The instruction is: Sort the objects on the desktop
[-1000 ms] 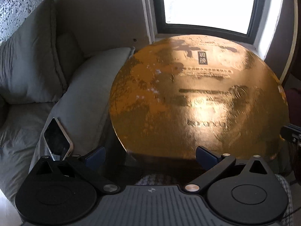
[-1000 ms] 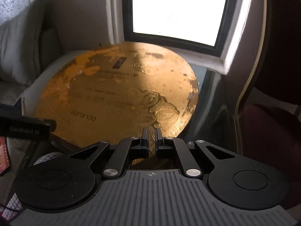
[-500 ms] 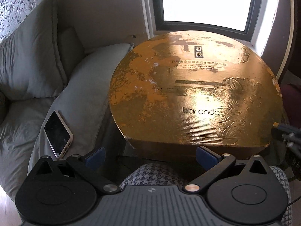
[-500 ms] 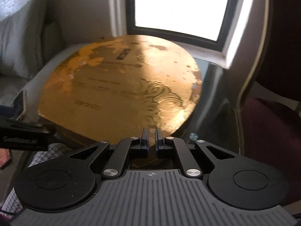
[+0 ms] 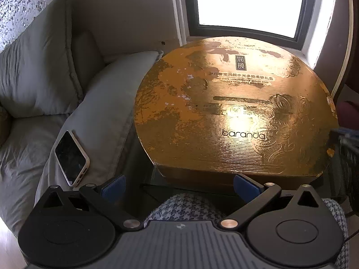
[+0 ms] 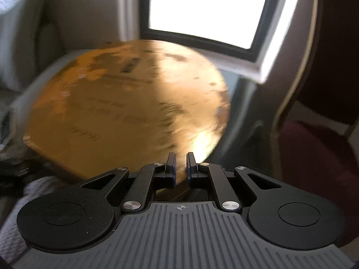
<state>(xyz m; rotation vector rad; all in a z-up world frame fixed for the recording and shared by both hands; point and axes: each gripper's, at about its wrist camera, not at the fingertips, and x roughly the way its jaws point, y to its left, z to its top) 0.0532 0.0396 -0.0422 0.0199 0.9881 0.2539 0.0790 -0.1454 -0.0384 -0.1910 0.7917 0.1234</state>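
Since the earlier frames the gold box has slid lower and nearer in the left wrist view, and the right gripper's jaws have just parted a crack, nothing between them.

From the left wrist, the left gripper (image 5: 178, 185) stands wide open and empty, its blue pads (image 5: 113, 185) spread to either side. Just ahead of it lies the straight near edge of the round gold box (image 5: 233, 116), which fills the table (image 5: 145, 170) almost to the window (image 5: 246, 2). Left of the gripper a phone (image 5: 70, 157) rests on a grey cushion (image 5: 105, 103), clear of the box. Houndstooth fabric (image 5: 179, 206) sits directly below the jaws.

From the right wrist, blurred, the right gripper (image 6: 181, 168) is all but closed, holding nothing, over the gold box's (image 6: 125, 107) near right rim. A strip of bare dark table (image 6: 244, 116) runs to its right, then a dark red chair (image 6: 318, 148).
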